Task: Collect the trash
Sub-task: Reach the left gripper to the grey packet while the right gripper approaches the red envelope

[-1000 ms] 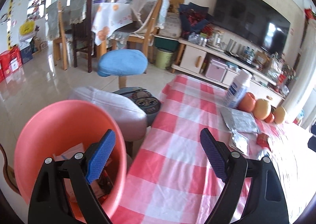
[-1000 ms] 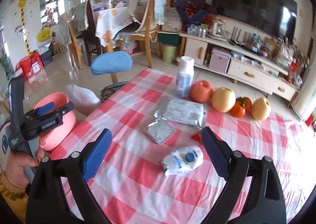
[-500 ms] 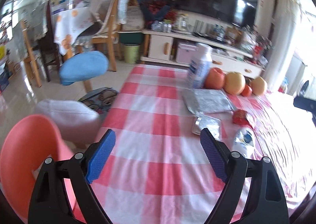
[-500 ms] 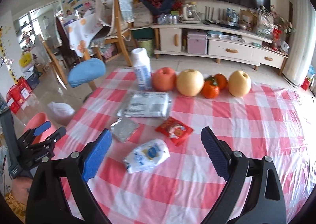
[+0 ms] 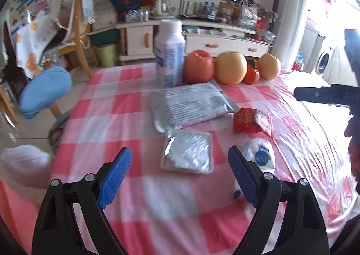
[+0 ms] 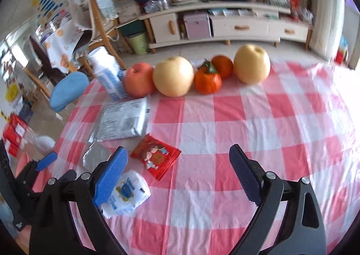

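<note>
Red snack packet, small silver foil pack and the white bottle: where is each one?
Red snack packet (image 6: 155,156): right wrist view, on the middle of its printed face.
Small silver foil pack (image 5: 188,152): left wrist view, on the centre of its crinkled top.
White bottle (image 5: 170,52): left wrist view, on its upright body.

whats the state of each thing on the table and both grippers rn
left gripper: open, empty, above the cloth
right gripper: open, empty
large silver packet: lying flat
small foil packet: flat, between the left gripper's fingers in view
red snack wrapper: flat, not gripped
white crumpled wrapper: crumpled, beside the right gripper's left finger
white bottle: upright, capped
</note>
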